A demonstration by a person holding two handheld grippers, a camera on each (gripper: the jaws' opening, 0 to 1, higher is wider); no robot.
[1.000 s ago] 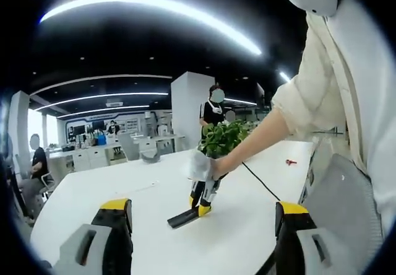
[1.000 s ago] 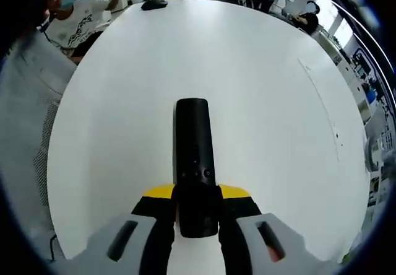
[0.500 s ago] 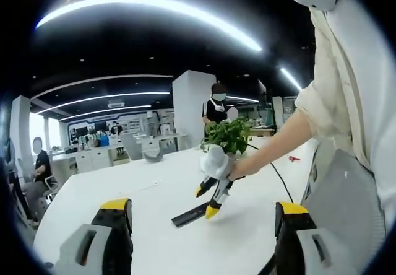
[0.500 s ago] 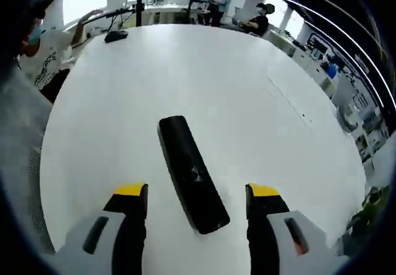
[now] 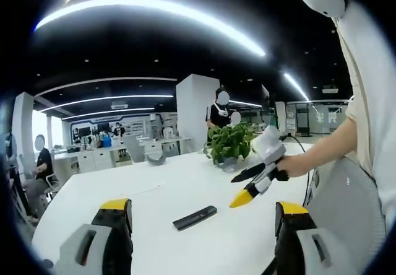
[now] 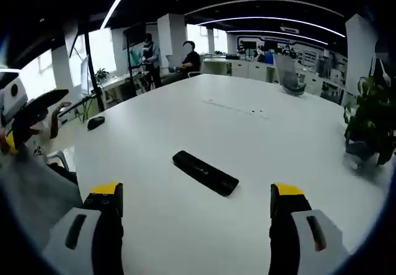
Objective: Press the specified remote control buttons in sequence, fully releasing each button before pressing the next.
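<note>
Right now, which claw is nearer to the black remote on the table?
Hard to call. The right claw hangs raised beside the remote, open. The left claw is also open and held back from it.

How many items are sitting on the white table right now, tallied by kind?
Remote control: 1, black, lying flat.
Potted plant: 1, green, at the table's far side.
Computer mouse: 1, dark, near the table edge.
Total: 3 items on the white table. Both grippers are held off the remote, jaws apart.
</note>
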